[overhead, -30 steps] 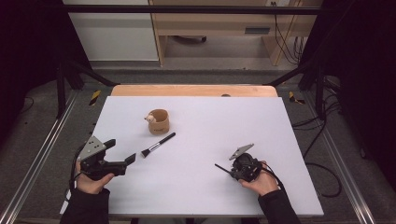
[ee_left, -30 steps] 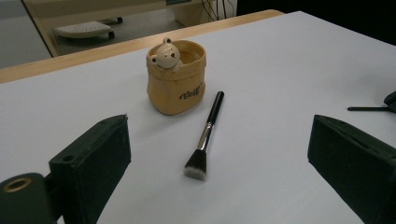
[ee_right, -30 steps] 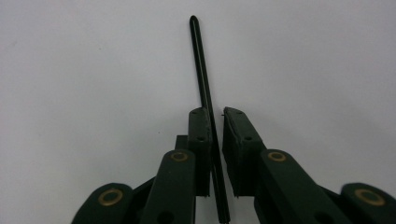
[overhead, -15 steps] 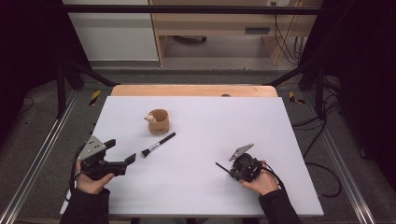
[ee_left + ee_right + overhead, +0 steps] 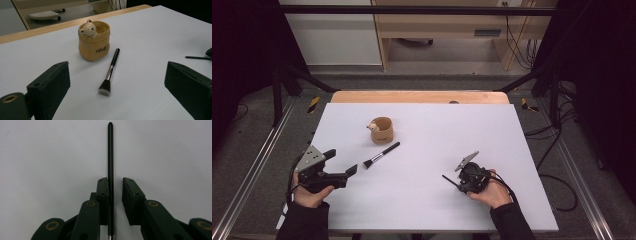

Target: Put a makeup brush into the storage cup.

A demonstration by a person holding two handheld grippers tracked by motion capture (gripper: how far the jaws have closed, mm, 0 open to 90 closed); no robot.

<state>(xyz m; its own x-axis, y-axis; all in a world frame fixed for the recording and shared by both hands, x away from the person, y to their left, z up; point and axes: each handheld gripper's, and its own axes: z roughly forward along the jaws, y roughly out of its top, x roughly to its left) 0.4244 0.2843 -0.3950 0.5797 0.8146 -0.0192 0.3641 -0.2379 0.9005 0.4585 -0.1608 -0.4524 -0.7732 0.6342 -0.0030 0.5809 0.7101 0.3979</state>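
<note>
Near the tabletop's front edge, toward its right corner, the right gripper lies low in the person's right hand, a thin black stick poking out from it toward the middle of the table. The right gripper view tells what the high view cannot: the stick is a slim black handle with a rounded tip, lying along the left pad while a clear gap separates it from the right pad, so the jaws stand slightly apart with the handle between them and are not clamped on it. They have just been opening a little.

Toward the front left corner, the left gripper is held in the left hand, its jaws spread wide with nothing between them. Its own view looks across the white surface at a makeup brush lying flat, bristles toward the camera and black handle pointing at the pot. From above, that brush lies left of centre, just off the gripper's tips.

Just behind the brush stands a small tan pot shaped like a folded bag, with a bear's head on its rim and dark lettering on its side. The part of its inside that shows looks empty. In the high view the pot sits left of centre, between the brush and the back edge.
</note>
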